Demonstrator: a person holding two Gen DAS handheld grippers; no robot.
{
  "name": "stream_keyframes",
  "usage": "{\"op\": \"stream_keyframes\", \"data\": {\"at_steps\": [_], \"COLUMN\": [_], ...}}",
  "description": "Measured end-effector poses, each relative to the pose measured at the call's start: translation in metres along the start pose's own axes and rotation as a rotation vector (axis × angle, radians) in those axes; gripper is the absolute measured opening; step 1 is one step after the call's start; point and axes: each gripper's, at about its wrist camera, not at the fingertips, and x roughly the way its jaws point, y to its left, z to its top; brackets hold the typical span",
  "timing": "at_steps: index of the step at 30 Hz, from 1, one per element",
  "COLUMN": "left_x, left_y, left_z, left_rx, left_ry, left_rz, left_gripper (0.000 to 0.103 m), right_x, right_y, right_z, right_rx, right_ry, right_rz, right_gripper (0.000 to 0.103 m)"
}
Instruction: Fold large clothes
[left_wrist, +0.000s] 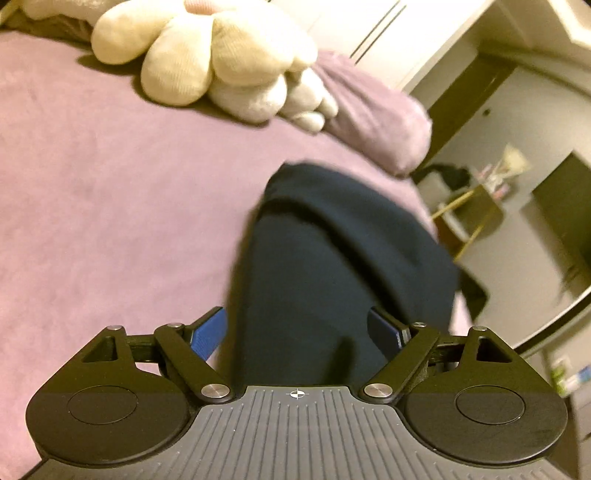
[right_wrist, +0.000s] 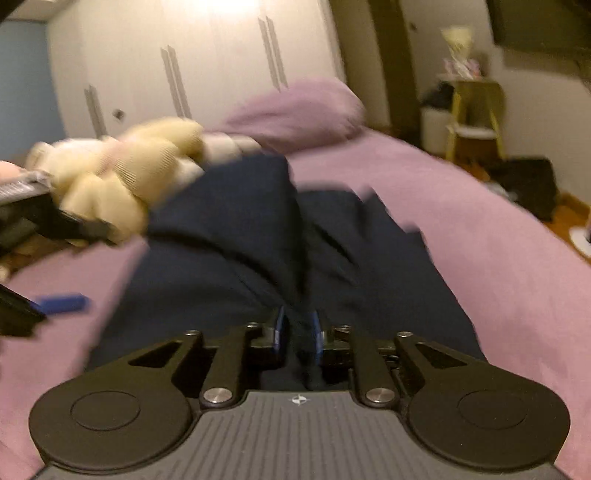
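Observation:
A dark navy garment (left_wrist: 332, 258) lies on the purple bed cover (left_wrist: 110, 184), partly folded over itself. My left gripper (left_wrist: 299, 332) is open, its blue pads wide apart with the garment's near part between them. In the right wrist view the garment (right_wrist: 295, 251) is bunched in folds, and my right gripper (right_wrist: 298, 334) is shut on a fold of it. The left gripper's blue fingertip (right_wrist: 62, 303) shows at the left edge of the right wrist view, over the cover.
A cream plush toy (left_wrist: 207, 55) and a purple pillow (left_wrist: 373, 110) lie at the head of the bed. White wardrobe doors (right_wrist: 184, 66) stand behind. A yellow stool (right_wrist: 476, 114) and a dark bag (right_wrist: 528, 184) are on the floor to the right.

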Motion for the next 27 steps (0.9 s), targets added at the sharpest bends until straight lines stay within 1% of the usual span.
{"op": "stream_keyframes", "data": {"at_steps": [1,2,4,7,8,9,10,12,14,17,20,23,24,26,27], "left_x": [0.006,0.010,0.013,0.011,0.011,0.011,0.011,0.011,0.012,0.008,0.008,0.019,0.026,0.043,0.054], "left_y": [-0.001,0.000,0.002,0.003,0.003,0.002,0.003,0.005,0.003,-0.001,-0.010,-0.027,-0.034,-0.051,-0.058], "left_z": [-0.004,-0.012,-0.016,-0.016,-0.017,-0.017,-0.017,-0.020,-0.020,-0.015,-0.001,0.019,0.024,0.031,0.032], "left_rx": [0.006,0.006,0.001,0.040,0.049,0.049,0.039,0.017,0.023,0.060,0.112,0.141,0.143,0.175,0.192], "left_ry": [0.022,0.040,0.029,0.014,0.011,0.011,0.013,0.016,0.013,0.010,-0.024,-0.057,-0.067,-0.073,-0.074], "left_rz": [0.014,0.027,0.027,0.045,0.048,0.049,0.044,0.035,0.034,0.044,0.094,0.131,0.129,0.126,0.127], "left_gripper": [0.086,0.086,0.087,0.088,0.088,0.088,0.088,0.088,0.088,0.088,0.088,0.090,0.093,0.096,0.096], "right_x": [0.004,0.006,0.013,0.020,0.022,0.015,0.006,-0.005,-0.002,0.026,0.070,0.109,0.122,0.138,0.143], "right_y": [-0.003,-0.003,0.001,0.002,0.003,0.001,-0.003,0.006,0.018,0.044,0.064,0.064,0.059,0.045,0.033], "right_z": [-0.005,-0.009,-0.012,0.002,0.011,0.019,0.027,0.050,0.072,0.104,0.125,0.119,0.115,0.103,0.096], "right_rx": [-0.015,-0.059,-0.128,-0.105,-0.083,-0.049,-0.019,-0.011,-0.013,-0.041,-0.110,-0.162,-0.167,-0.178,-0.160], "right_ry": [-0.005,-0.020,-0.017,0.011,0.025,0.026,0.001,-0.075,-0.111,-0.126,-0.101,-0.029,-0.005,0.002,0.001], "right_rz": [0.004,-0.003,-0.049,-0.042,-0.041,-0.040,-0.044,-0.037,0.010,0.061,0.051,-0.014,-0.042,-0.095,-0.110], "right_gripper": [0.011,0.006,0.000,0.000,0.000,0.000,0.001,0.007,0.008,0.008,0.008,0.010,0.010,0.009,0.009]}}
